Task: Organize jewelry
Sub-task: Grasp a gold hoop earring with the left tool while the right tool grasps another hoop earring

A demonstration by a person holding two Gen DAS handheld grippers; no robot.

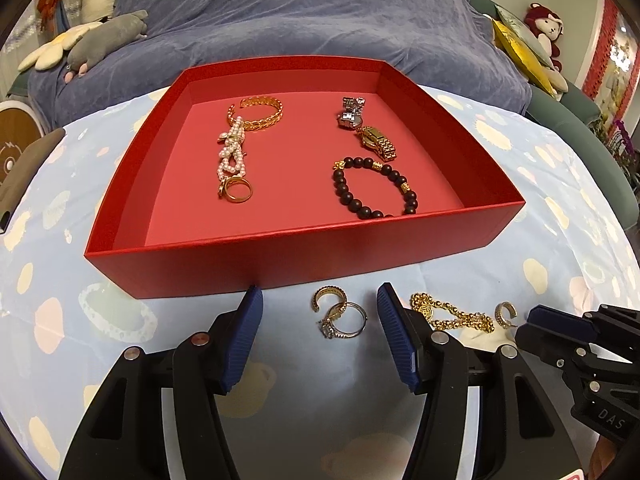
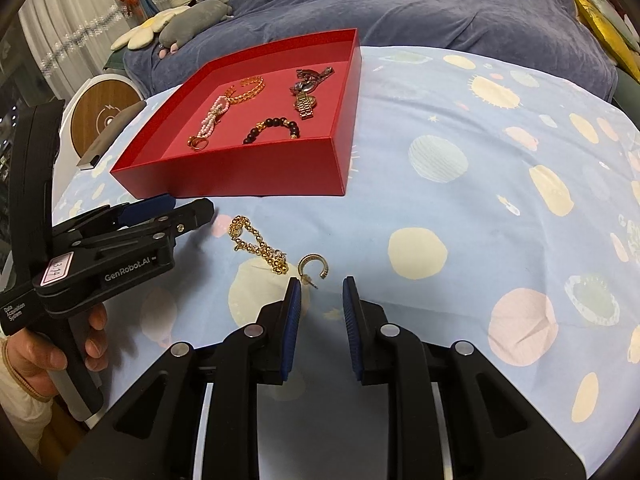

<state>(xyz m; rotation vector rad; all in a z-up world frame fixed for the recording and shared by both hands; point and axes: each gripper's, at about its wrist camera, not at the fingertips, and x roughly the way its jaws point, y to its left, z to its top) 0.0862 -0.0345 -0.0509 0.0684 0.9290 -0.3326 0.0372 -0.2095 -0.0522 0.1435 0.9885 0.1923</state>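
The red box (image 1: 304, 256) holds a gold bangle (image 1: 260, 114), a pearl bracelet (image 1: 232, 152), a gold ring (image 1: 236, 190), two watches and a dark bead bracelet (image 1: 376, 188). In front of it, on the cloth, lie a gold hoop earring (image 1: 330, 296) and a silver stone ring (image 1: 344, 322). My left gripper (image 1: 320, 294) stands open around these two without touching them. To the right lie a gold chain bracelet (image 2: 258, 246) and a second hoop earring (image 2: 314, 266). My right gripper (image 2: 321, 281) is open by a narrow gap just short of that earring, nothing between its pads.
A patterned light-blue cloth (image 2: 460, 220) covers the round table. Behind it is a sofa under a blue-grey cover (image 1: 320, 12) with plush toys (image 1: 108, 36). A round wood-faced device (image 2: 100, 120) stands off the table's left edge. A hand (image 2: 40, 356) holds the left gripper.
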